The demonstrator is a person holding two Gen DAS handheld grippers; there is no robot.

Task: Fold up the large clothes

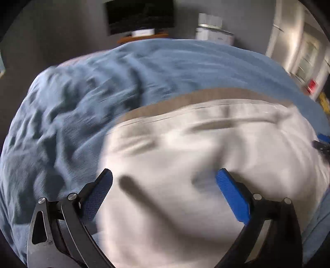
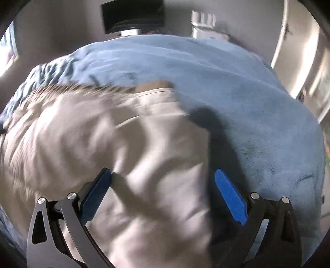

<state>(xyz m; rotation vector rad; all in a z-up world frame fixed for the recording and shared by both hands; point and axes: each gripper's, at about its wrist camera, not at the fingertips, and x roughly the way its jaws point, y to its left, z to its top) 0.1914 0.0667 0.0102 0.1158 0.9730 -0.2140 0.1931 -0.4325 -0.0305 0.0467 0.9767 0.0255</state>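
The pale garment (image 1: 206, 165) lies on the bed's blue blanket (image 1: 185, 66), directly ahead of both grippers, its long axis running side to side. The left gripper (image 1: 165, 181) and right gripper (image 2: 163, 179) hover over it, jaws wide, holding nothing. It looks soft, rumpled, brown-trimmed along the far edge.

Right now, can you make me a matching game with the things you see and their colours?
Things:
1. blanket
2. garment
3. screen
4. pads

Colours:
A. bright blue
B. black
C. pale beige
D. dusty blue

Pairs: 1-D, 2-C, 3-B, 4-A
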